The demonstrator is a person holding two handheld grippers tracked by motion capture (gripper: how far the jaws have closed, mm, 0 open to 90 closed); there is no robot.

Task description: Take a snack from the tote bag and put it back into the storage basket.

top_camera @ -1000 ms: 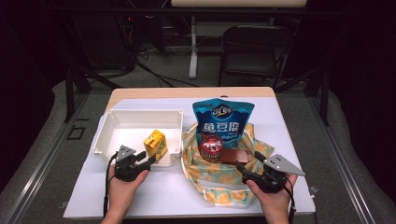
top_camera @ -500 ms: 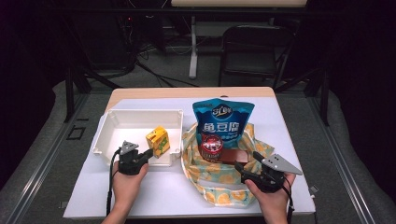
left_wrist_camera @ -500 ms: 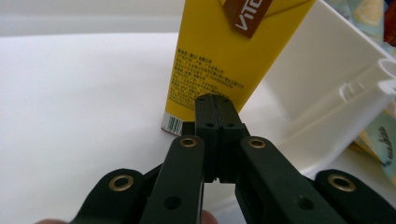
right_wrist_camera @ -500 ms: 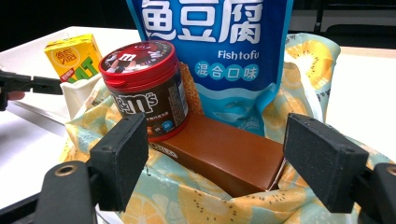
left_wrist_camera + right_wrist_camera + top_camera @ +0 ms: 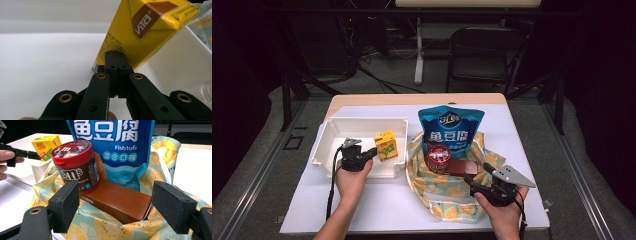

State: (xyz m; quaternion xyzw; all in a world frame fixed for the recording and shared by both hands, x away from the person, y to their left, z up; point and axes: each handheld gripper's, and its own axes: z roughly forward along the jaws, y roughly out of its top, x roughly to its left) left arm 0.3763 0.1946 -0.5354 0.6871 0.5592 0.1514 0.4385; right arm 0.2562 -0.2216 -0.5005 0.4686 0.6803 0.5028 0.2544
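Standing tilted against the right wall of the white plastic tray (image 5: 328,145), the yellow cardboard juice carton (image 5: 386,145) was nudged by the fully closed, empty left gripper (image 5: 373,150), while the right gripper (image 5: 469,179) waited wide open near the fruit-print cloth bag (image 5: 447,192).

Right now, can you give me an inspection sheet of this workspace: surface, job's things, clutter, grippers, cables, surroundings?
Surface: white table, wooden edge at the far side.
Job's things: yellow drink carton stands in the white tray, at its right end.
Clutter: fruit-print cloth bag holds a blue snack pouch, a red-lidded candy jar and a brown box.
Grippers: left gripper shut, jaws pressed together with nothing between them, tips at the carton's side; right gripper open at the bag's near edge, around nothing.
Cables: black cable trails from the left gripper.
Surroundings: dark room, folding chair beyond the table.
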